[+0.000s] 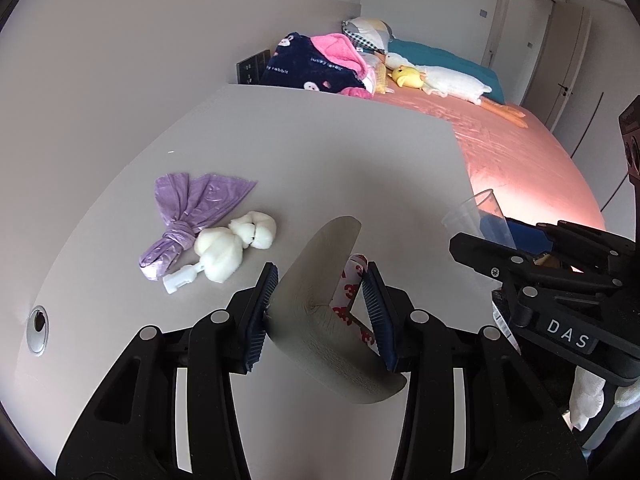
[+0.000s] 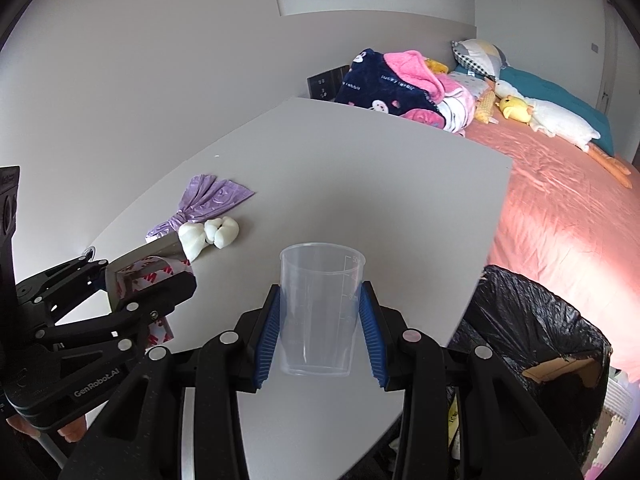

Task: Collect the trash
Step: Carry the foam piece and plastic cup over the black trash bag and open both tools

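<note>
Clamped between the left gripper (image 1: 322,316) fingers is a grey foam corner guard (image 1: 320,300); the right gripper (image 2: 320,328) fingers squeeze a clear measuring cup (image 2: 318,308). Carry both right of the fingers, over the black-lined bin (image 2: 536,328) beside the counter (image 2: 360,184), before releasing.

"DAS" on right gripper (image 1: 568,240); "GenRobot.AI" on left gripper (image 2: 132,280)

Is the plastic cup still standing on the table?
No, the clear cup is clamped between the right gripper's blue pads, lifted above the table.
</note>
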The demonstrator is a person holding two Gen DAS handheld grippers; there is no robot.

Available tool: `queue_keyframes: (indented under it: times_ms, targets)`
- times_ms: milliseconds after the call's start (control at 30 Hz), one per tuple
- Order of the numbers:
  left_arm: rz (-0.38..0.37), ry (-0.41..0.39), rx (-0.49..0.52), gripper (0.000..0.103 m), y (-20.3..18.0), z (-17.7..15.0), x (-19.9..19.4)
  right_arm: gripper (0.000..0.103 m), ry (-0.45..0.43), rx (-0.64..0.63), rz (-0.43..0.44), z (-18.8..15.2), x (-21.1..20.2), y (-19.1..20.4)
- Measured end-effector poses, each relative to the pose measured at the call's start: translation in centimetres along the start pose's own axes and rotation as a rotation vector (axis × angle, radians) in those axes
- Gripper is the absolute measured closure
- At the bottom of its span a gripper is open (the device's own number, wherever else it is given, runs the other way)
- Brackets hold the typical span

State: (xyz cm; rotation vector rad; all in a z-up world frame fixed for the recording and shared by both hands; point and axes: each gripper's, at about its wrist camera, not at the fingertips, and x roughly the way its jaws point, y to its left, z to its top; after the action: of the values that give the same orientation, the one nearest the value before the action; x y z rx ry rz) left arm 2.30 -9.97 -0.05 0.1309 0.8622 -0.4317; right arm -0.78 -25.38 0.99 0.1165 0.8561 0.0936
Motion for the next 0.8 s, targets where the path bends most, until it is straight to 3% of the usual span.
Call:
queue_keyframes:
  times_ms: [800]
  targets:
    - [-0.133, -0.008, 0.162, 0.059, -10.1, 0.3, -0.4, 0.063, -0.068, 0.153, -0.13, -4.7, -6.8, -8.7]
